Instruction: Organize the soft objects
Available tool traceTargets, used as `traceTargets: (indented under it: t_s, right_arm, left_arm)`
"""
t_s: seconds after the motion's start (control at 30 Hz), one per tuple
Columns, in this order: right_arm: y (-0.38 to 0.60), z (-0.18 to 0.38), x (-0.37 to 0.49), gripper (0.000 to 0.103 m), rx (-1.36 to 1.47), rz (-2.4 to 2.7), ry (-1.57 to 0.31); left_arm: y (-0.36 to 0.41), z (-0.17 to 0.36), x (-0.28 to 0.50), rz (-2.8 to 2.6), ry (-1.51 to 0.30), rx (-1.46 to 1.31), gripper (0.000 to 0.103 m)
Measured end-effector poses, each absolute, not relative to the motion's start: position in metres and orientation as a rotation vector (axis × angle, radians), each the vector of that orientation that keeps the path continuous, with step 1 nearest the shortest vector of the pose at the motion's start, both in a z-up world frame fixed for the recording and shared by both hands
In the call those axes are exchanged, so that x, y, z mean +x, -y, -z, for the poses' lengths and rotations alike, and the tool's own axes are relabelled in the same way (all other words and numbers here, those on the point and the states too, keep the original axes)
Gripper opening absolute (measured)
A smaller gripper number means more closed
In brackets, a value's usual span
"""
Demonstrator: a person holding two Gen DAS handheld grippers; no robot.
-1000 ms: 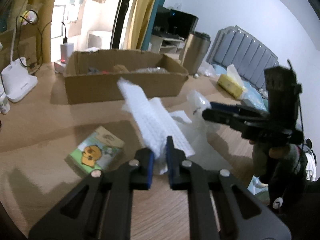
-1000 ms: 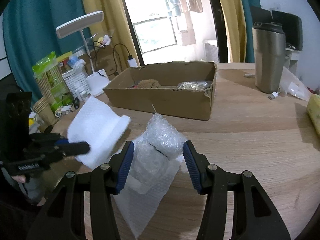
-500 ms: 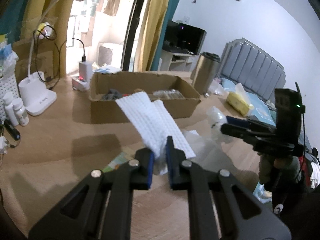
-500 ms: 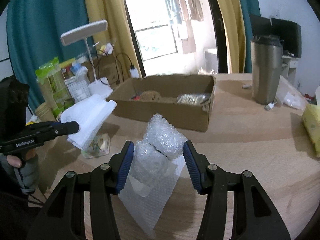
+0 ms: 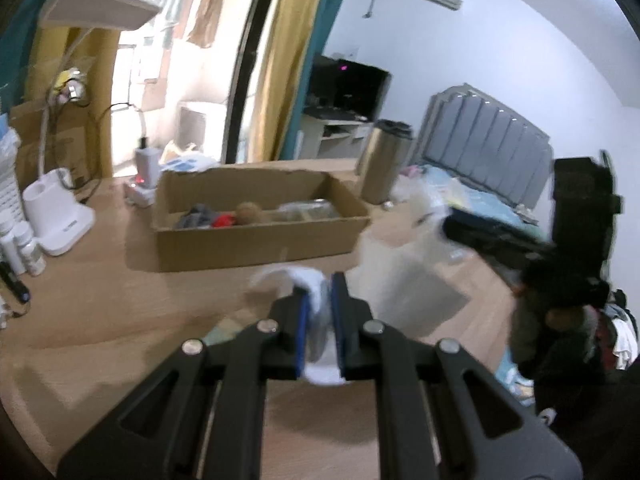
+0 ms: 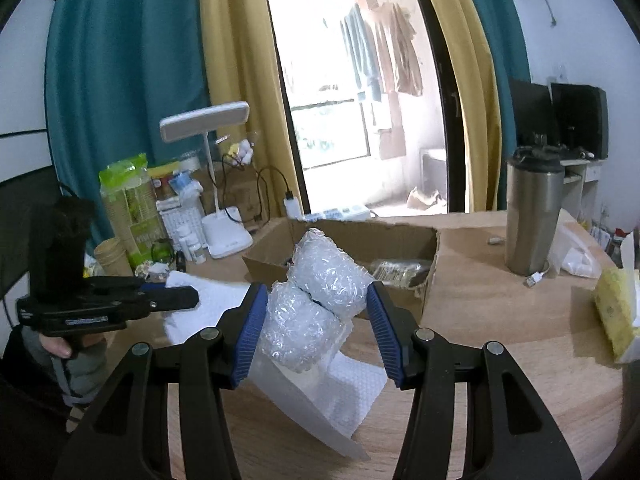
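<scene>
Daylight pours in through the balcony door [image 6: 360,120], which is blown out to near white in both views. The room itself is dimmer, with a cool cast on the wall [image 5: 500,60]. Soft shadows lie on the table [image 5: 100,300] beneath the box [image 5: 256,236]. The left wrist view is smeared by motion blur, worst on the white sheet [image 5: 316,292] and the other gripper [image 5: 460,232]. The right wrist view is sharp. Both bend strongly at the edges, with black corners.
</scene>
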State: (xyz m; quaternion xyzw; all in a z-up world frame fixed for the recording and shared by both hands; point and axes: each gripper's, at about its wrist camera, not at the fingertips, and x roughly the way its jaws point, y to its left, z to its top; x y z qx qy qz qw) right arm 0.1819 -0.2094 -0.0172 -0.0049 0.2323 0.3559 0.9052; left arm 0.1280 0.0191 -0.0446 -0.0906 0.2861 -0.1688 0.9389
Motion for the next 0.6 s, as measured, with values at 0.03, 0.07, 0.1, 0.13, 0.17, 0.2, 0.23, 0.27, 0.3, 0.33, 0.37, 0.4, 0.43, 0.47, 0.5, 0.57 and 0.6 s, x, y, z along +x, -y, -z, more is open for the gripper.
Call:
traceTargets:
  t_s: [0.03, 0.07, 0.1, 0.13, 0.17, 0.2, 0.23, 0.27, 0.3, 0.33, 0.37, 0.4, 0.43, 0.47, 0.5, 0.57, 0.6]
  right_arm:
    - [0.207, 0.021, 0.185, 0.055, -0.016, -0.732, -0.501]
    - [0.204, 0.027, 0.189, 0.055, -0.025, -0.727, -0.531]
    - [0.200, 0.034, 0.192, 0.055, -0.036, -0.713, -0.565]
    - [0.198, 0.042, 0.196, 0.055, -0.048, -0.693, -0.598]
    - [0.196, 0.050, 0.200, 0.055, -0.057, -0.682, -0.631]
    - [0.195, 0.057, 0.202, 0.055, -0.057, -0.677, -0.656]
    - [0.195, 0.064, 0.204, 0.055, -0.049, -0.673, -0.683]
    - [0.195, 0.068, 0.205, 0.055, -0.043, -0.676, -0.701]
    - [0.195, 0.074, 0.207, 0.055, -0.040, -0.679, -0.723]
    - [0.196, 0.077, 0.207, 0.054, -0.038, -0.677, -0.732]
    - [0.197, 0.080, 0.206, 0.054, -0.033, -0.678, -0.737]
    - [0.197, 0.081, 0.206, 0.054, -0.028, -0.684, -0.741]
    - [0.198, 0.081, 0.205, 0.054, -0.025, -0.687, -0.739]
    - [0.199, 0.080, 0.205, 0.054, -0.021, -0.690, -0.734]
    - [0.201, 0.079, 0.204, 0.054, -0.017, -0.692, -0.727]
    - [0.207, 0.074, 0.203, 0.054, 0.003, -0.690, -0.700]
    - [0.210, 0.071, 0.203, 0.054, 0.014, -0.690, -0.687]
  left_arm:
    - [-0.017, 0.044, 0.128, 0.358, -0.583, -0.189, 0.011]
    - [-0.013, 0.045, 0.129, 0.376, -0.586, -0.197, 0.011]
    - [-0.009, 0.047, 0.130, 0.397, -0.592, -0.205, 0.011]
    - [-0.004, 0.049, 0.131, 0.410, -0.596, -0.202, 0.011]
    - [0.002, 0.055, 0.135, 0.421, -0.607, -0.193, 0.011]
    - [0.006, 0.061, 0.139, 0.431, -0.626, -0.197, 0.011]
    - [0.009, 0.067, 0.142, 0.441, -0.645, -0.208, 0.011]
    - [0.014, 0.075, 0.147, 0.456, -0.675, -0.218, 0.011]
    - [0.021, 0.080, 0.151, 0.465, -0.689, -0.207, 0.011]
    - [0.028, 0.086, 0.153, 0.472, -0.707, -0.190, 0.011]
    - [0.035, 0.091, 0.156, 0.484, -0.727, -0.178, 0.011]
    - [0.044, 0.097, 0.159, 0.505, -0.747, -0.162, 0.011]
    - [0.049, 0.100, 0.160, 0.513, -0.757, -0.154, 0.011]
    - [0.054, 0.105, 0.163, 0.518, -0.776, -0.145, 0.011]
    - [0.059, 0.111, 0.166, 0.520, -0.800, -0.136, 0.011]
    - [0.065, 0.121, 0.173, 0.515, -0.858, -0.128, 0.011]
    - [0.065, 0.122, 0.175, 0.509, -0.869, -0.131, 0.011]
